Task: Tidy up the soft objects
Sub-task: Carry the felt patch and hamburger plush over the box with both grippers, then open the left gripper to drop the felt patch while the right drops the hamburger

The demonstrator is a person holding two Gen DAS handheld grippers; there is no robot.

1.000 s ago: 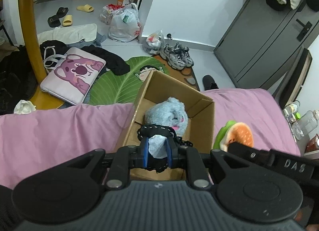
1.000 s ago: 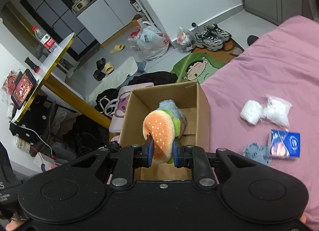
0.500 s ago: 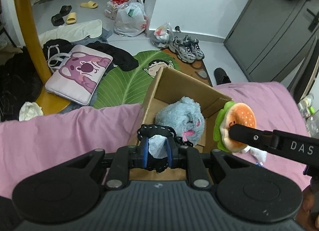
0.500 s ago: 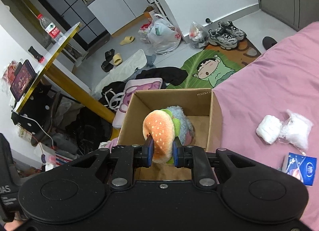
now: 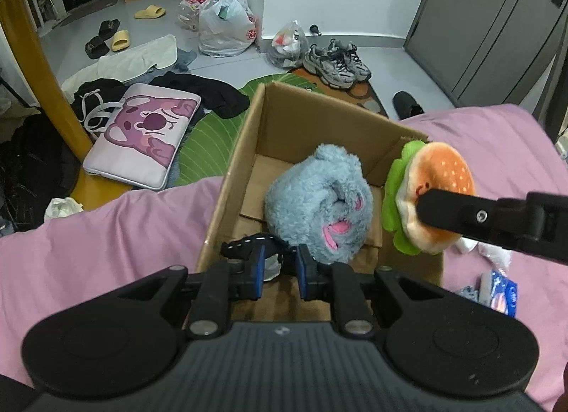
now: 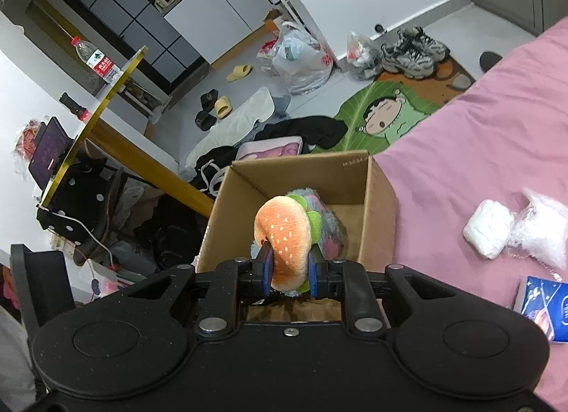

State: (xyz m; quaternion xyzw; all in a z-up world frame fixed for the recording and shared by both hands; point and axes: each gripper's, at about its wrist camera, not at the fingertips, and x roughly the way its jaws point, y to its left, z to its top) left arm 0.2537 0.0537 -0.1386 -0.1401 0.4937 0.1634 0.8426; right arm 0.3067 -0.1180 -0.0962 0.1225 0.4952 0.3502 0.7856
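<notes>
An open cardboard box [image 5: 241, 149] stands on the pink bed, with a fluffy blue plush [image 5: 319, 199] lying inside. My left gripper [image 5: 279, 263] hangs over the box's near rim, shut on a small black-trimmed pale cloth [image 5: 248, 245]. A burger plush [image 5: 433, 191] hovers at the box's right rim, pinched by the right gripper's fingers [image 5: 479, 216]. In the right wrist view my right gripper [image 6: 290, 266] is shut on the burger plush [image 6: 284, 231], just above the box [image 6: 380, 191]. The blue plush [image 6: 328, 231] shows behind it.
On the bed right of the box lie a white soft pack [image 6: 488, 232], a clear plastic bag [image 6: 539, 231] and a blue tissue packet [image 6: 543, 309]. Beyond the bed's edge the floor holds clothes, a purple sleeve [image 5: 142, 135], shoes and a yellow table leg [image 5: 39, 67].
Both grippers have come closer to the box and lower, each keeping its grip. In the left wrist view the burger plush has risen from beside the box to its right rim.
</notes>
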